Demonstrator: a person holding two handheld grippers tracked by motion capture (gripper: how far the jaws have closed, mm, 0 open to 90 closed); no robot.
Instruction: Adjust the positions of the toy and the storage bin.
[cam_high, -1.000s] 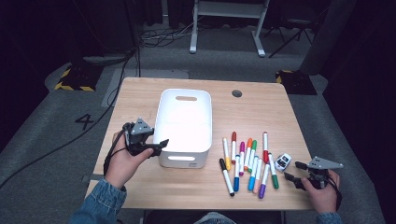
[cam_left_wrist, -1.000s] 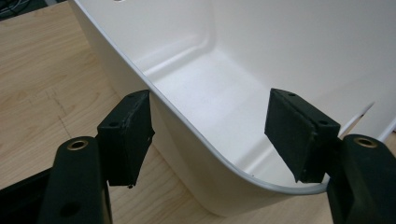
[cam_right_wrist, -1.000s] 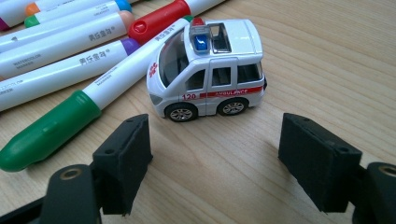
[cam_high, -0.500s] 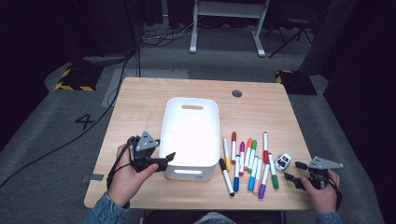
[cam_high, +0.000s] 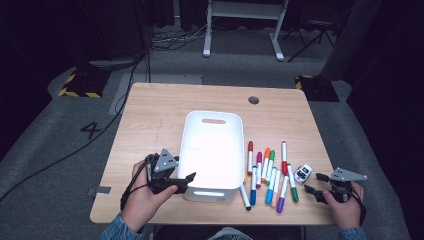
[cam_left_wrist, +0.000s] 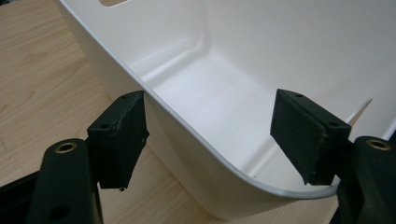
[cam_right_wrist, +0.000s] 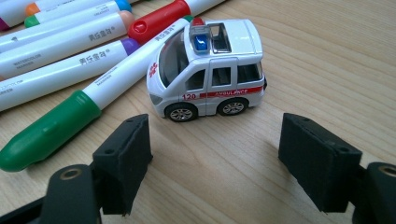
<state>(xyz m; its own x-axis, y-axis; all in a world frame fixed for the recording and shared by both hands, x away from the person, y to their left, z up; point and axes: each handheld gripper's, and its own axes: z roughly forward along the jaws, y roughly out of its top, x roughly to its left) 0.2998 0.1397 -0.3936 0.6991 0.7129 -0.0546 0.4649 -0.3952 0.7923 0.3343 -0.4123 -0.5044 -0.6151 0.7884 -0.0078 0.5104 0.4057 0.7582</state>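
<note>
High view, left tool (cam_high: 186, 181) agape, bin (cam_high: 212, 150) dragged nearer, right tool (cam_high: 315, 184) agape, unmoved

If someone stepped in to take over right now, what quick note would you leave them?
Left tool: open, jaws straddling the near left rim of the white bin, one inside, one outside, not yet closed.
Right tool: open, low over the table, facing the toy ambulance without touching it.
Markers lie in a row right of the bin, with the ambulance at their right end.
Done: nothing visible in the bin so far.
Left: probably grip the bin, then load the ambulance and markers.
</note>
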